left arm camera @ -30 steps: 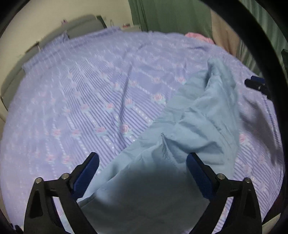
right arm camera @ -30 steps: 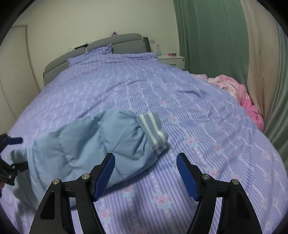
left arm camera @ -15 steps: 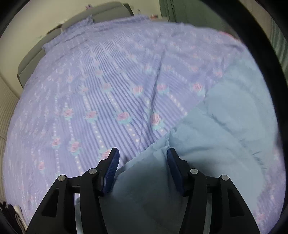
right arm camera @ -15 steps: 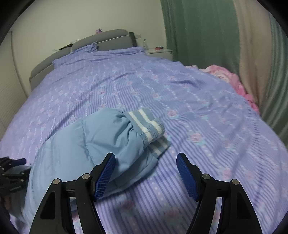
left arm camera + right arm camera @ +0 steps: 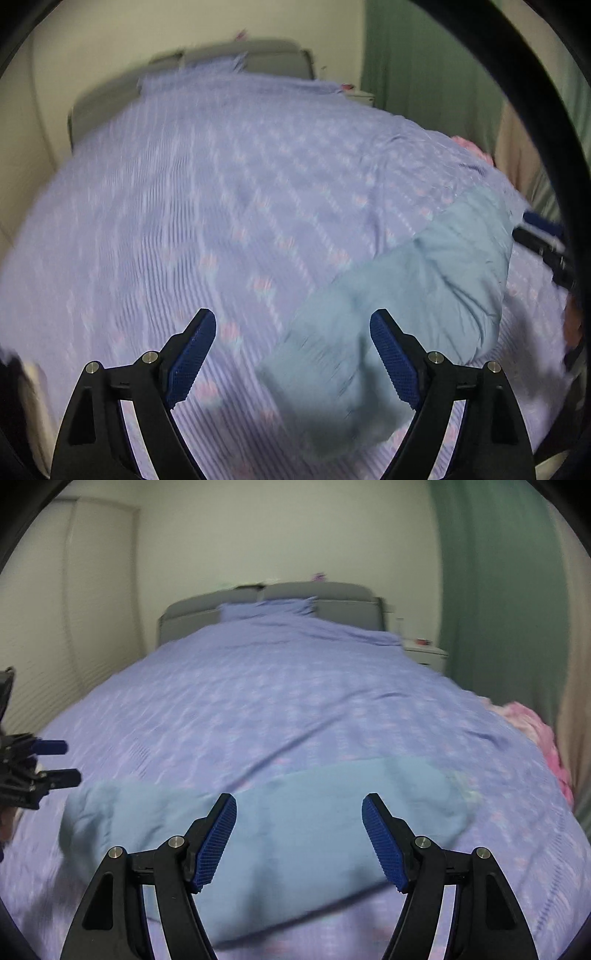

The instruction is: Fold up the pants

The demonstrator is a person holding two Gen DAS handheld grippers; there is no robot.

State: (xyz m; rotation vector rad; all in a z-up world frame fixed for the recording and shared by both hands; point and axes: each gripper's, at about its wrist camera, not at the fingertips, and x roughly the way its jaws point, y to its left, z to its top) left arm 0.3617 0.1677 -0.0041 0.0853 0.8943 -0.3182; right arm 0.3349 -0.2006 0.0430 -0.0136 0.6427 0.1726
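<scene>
The light blue pants (image 5: 417, 291) lie folded in a bundle on the purple striped bedspread (image 5: 221, 206). In the right wrist view the pants (image 5: 295, 834) stretch across the near part of the bed. My left gripper (image 5: 291, 354) is open and empty, above the pants' left end. My right gripper (image 5: 299, 834) is open and empty, above the middle of the pants. The right gripper shows at the right edge of the left wrist view (image 5: 546, 251), and the left gripper shows at the left edge of the right wrist view (image 5: 44, 764). Both views are motion-blurred.
A grey headboard (image 5: 325, 594) and a purple pillow (image 5: 269, 609) are at the far end. A pink cloth (image 5: 535, 731) lies at the bed's right edge by green curtains (image 5: 491, 590). A white nightstand (image 5: 424, 653) stands at the back right.
My left gripper, nearly closed on the pants half a second ago, has opened and let go. Both grippers have lifted and pulled back; the pants now lie flatter on the bed.
</scene>
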